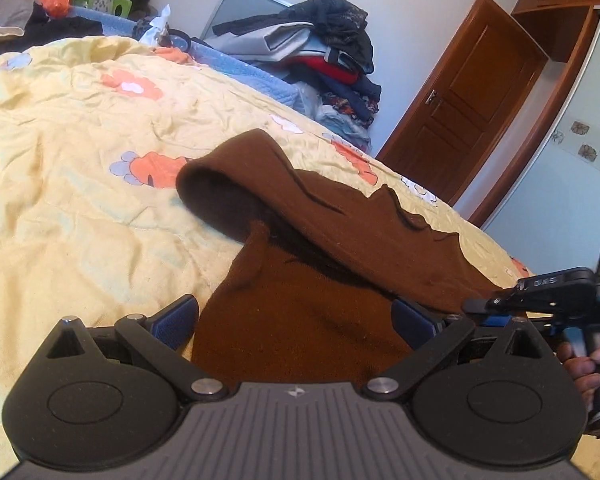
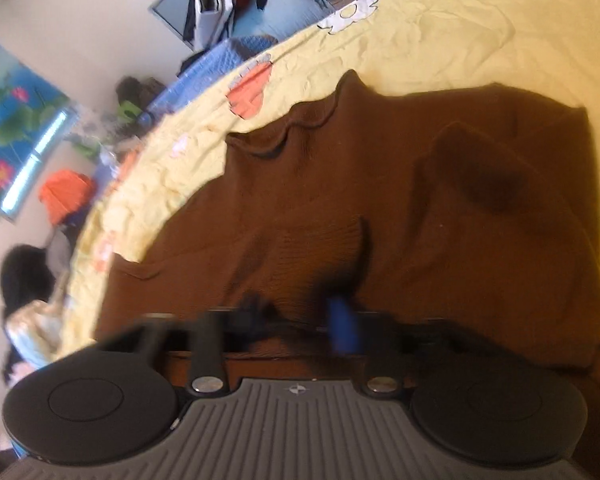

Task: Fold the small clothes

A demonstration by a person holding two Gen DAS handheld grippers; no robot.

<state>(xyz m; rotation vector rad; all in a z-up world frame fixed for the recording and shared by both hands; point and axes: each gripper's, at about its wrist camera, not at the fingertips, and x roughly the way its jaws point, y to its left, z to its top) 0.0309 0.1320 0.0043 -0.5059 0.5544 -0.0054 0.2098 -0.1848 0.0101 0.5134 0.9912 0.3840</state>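
Crosswise, brown sweater (image 2: 380, 200) on bedspread (image 2: 460, 28)

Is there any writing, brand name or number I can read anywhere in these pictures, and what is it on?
White lettering on the right gripper, on its black body as seen from the left wrist view: too small and angled to read with certainty.
Small emblem on the grey ribbed housing of the left gripper: a symbol, no letters.
Same emblem in the right wrist view: no letters.
Nothing else carries legible text.
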